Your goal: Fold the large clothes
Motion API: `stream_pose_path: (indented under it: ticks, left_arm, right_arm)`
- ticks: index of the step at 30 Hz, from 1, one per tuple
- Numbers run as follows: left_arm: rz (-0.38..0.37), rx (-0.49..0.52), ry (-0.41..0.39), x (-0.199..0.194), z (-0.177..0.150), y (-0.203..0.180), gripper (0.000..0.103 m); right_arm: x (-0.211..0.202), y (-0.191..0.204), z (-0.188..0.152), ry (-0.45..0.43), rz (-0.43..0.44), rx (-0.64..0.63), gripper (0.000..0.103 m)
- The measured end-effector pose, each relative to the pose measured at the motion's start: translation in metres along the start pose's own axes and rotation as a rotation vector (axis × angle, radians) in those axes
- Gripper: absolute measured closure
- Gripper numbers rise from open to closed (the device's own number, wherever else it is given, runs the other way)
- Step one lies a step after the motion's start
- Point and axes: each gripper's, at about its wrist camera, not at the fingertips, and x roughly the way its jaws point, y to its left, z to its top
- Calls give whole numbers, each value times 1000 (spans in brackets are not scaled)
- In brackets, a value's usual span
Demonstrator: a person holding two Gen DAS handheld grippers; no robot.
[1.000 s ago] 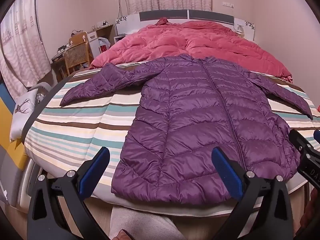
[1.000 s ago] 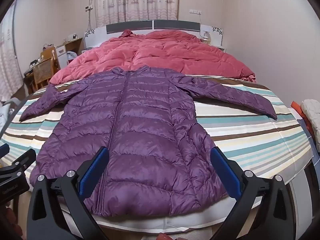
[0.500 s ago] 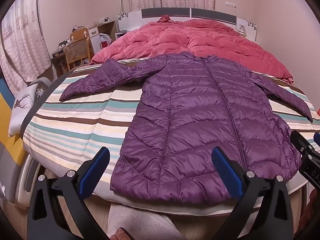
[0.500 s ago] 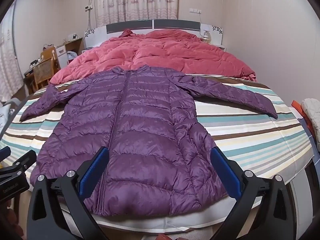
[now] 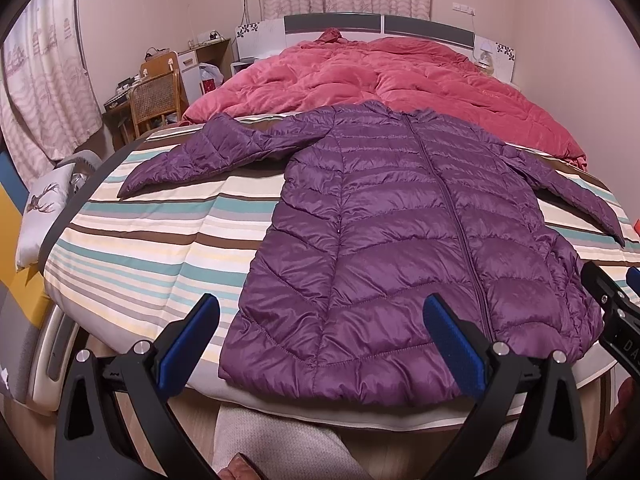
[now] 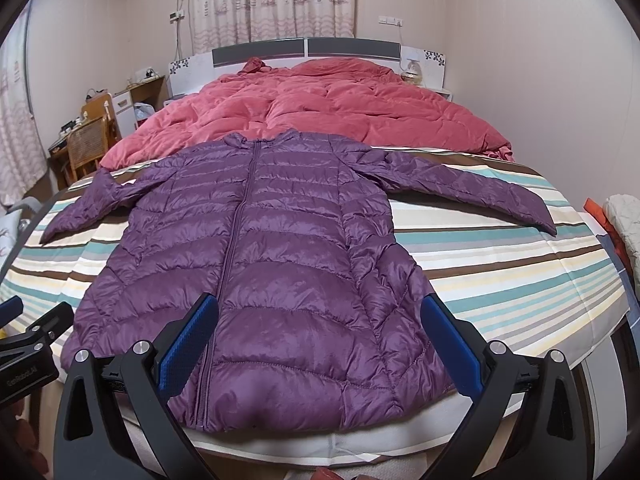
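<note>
A long purple quilted jacket (image 5: 400,240) lies flat and zipped on the striped bed sheet (image 5: 152,248), sleeves spread to both sides, hem at the near bed edge. It also shows in the right wrist view (image 6: 272,264). My left gripper (image 5: 320,340) is open and empty, held above the hem's left part. My right gripper (image 6: 320,340) is open and empty above the hem's right part. The right gripper's body shows at the left wrist view's right edge (image 5: 616,320); the left gripper's body shows at the right wrist view's left edge (image 6: 28,344).
A red duvet (image 5: 380,76) is bunched on the far half of the bed below the headboard (image 6: 308,50). A wooden chair (image 5: 154,98) and desk stand at the left. A deer-print pillow (image 5: 40,204) lies left of the bed; folded things (image 6: 624,224) lie right.
Both grippers have shifted slightly toward the bed and the view tilts a little; the jacket lies as before. Both stay open.
</note>
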Motion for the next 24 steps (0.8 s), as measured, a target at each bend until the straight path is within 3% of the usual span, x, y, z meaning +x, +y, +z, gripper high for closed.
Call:
stream_pose_path:
  ticks: [24]
  left_arm:
    - [-4,-7,12,3,-3,-1,2]
  right_arm:
    - [2,2,0,12,7,4,3]
